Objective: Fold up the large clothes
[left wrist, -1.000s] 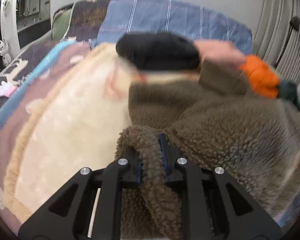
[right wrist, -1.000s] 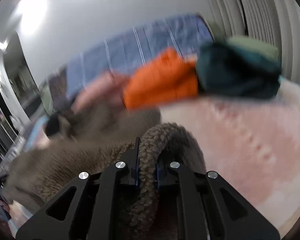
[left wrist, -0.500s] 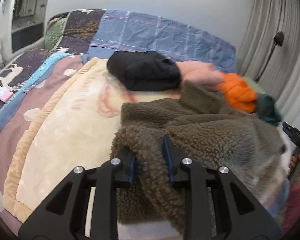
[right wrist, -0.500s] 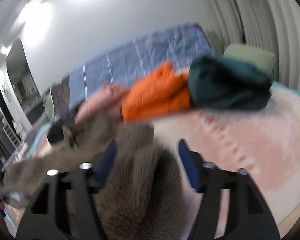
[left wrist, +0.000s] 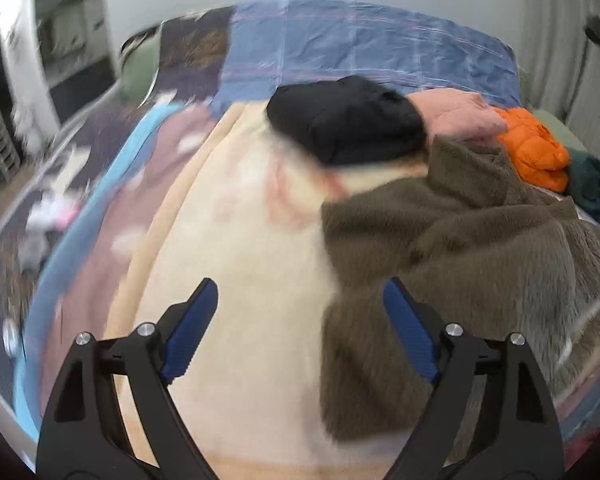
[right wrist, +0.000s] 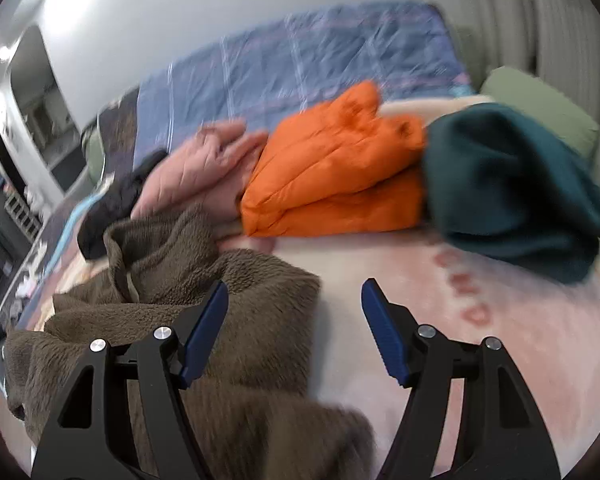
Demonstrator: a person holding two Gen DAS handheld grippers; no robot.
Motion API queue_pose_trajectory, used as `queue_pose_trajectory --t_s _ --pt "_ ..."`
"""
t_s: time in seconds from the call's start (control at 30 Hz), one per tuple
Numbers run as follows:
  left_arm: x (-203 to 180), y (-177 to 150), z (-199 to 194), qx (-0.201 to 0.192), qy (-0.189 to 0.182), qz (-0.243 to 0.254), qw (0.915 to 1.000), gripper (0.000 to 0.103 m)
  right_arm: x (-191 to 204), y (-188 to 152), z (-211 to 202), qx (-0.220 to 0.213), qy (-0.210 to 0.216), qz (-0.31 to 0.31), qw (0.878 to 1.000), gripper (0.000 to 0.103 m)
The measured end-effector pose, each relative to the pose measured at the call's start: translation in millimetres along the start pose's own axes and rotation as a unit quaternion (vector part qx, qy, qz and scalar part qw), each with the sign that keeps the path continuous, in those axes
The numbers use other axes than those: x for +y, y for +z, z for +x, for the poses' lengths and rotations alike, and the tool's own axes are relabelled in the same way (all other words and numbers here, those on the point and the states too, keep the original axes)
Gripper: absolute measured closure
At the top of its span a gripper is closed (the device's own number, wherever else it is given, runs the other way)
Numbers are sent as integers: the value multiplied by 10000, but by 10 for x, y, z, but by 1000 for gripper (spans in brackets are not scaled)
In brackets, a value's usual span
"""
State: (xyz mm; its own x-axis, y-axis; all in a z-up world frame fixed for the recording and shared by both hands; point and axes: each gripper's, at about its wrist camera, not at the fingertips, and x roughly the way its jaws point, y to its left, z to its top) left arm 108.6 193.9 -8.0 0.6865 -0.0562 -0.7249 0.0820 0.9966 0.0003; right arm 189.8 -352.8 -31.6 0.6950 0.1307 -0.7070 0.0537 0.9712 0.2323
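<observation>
A brown fleece jacket point(left wrist: 460, 248) lies rumpled on the cream blanket point(left wrist: 236, 264) of a bed; it also shows in the right wrist view point(right wrist: 204, 304). My left gripper point(left wrist: 300, 332) is open and empty, its right finger over the jacket's left edge. My right gripper point(right wrist: 294, 328) is open and empty, its left finger over the jacket's right edge, its right finger above the blanket point(right wrist: 480, 340).
Folded clothes sit in a row at the far side: a black garment point(left wrist: 344, 120), a pink one point(left wrist: 456, 116), an orange puffer jacket point(right wrist: 332, 172) and a dark green garment point(right wrist: 508, 188). A blue plaid quilt point(left wrist: 360, 44) lies behind them. A green pillow point(right wrist: 540, 108) is at the right.
Both grippers were shut on the brown jacket a second ago. The right opened first, then the left; both have let go, and the jacket now lies on the blanket.
</observation>
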Motion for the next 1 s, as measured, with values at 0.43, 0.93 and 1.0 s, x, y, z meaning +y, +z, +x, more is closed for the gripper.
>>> queue_pose_trajectory --t_s 0.43,0.93,1.0 --pt "-386 472 2015 905 836 1355 9831 9 -292 -82 1080 1519 170 295 9878 70" --pt "-174 211 991 -294 1253 857 9880 10 -393 -331 -32 -1 -289 298 9991 48" --pt "-112 132 652 -549 1220 700 9885 10 -380 -463 -357 -226 -283 184 9992 48"
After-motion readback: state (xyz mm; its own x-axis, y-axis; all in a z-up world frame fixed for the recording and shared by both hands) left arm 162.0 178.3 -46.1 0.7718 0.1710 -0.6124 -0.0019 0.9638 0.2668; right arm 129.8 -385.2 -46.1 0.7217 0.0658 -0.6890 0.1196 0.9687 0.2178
